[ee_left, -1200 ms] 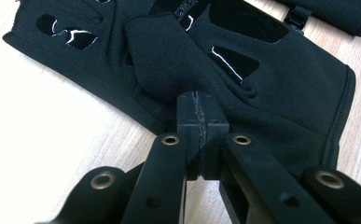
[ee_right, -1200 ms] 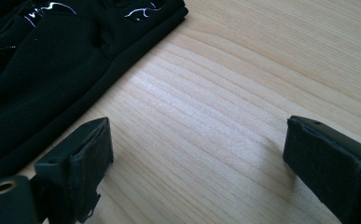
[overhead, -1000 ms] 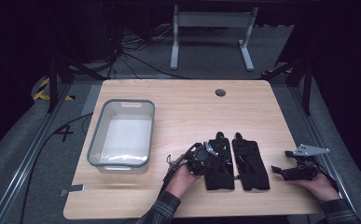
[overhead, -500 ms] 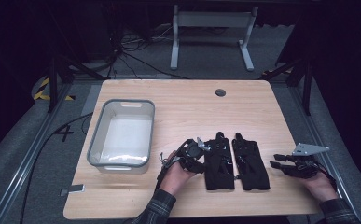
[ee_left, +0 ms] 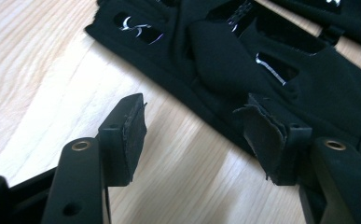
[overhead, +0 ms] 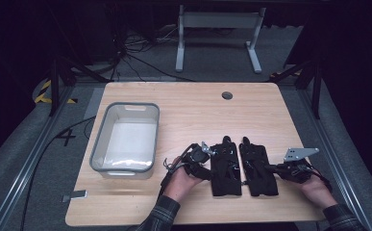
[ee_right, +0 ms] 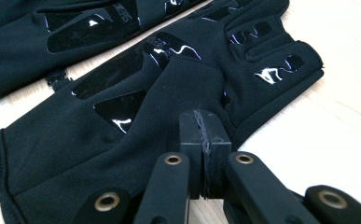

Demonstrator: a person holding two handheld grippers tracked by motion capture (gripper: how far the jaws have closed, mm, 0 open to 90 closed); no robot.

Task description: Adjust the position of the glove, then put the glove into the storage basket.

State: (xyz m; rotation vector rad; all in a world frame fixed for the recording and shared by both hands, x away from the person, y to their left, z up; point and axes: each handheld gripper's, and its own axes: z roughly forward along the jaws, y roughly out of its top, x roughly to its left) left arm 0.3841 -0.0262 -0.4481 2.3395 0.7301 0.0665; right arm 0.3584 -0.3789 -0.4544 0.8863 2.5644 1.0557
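Two black gloves lie flat side by side near the table's front edge. My left gripper (overhead: 208, 162) sits at the left glove's (overhead: 226, 166) outer edge. Its jaws have just been opening and stand open (ee_left: 197, 126) over bare wood, one pad (ee_left: 262, 135) against the left glove's (ee_left: 215, 42) hem, gripping nothing. My right gripper (overhead: 270, 168) is at the right glove's (overhead: 257, 166) outer edge. Its jaws have just closed and are shut (ee_right: 201, 121), with the folded thumb fabric of the right glove (ee_right: 122, 140) running into the pads. The left glove (ee_right: 52, 28) lies beyond.
A grey plastic bin (overhead: 126, 107) stands on the left part of the wooden table (overhead: 198, 106). A cable hole (overhead: 227, 95) is near the far edge, and a small grey tag (overhead: 75, 196) lies at the front left corner. The floor around is dark.
The left jaws have opened and drawn slightly left off the left glove. The right gripper has moved left to the right glove's edge and gone from open to shut.
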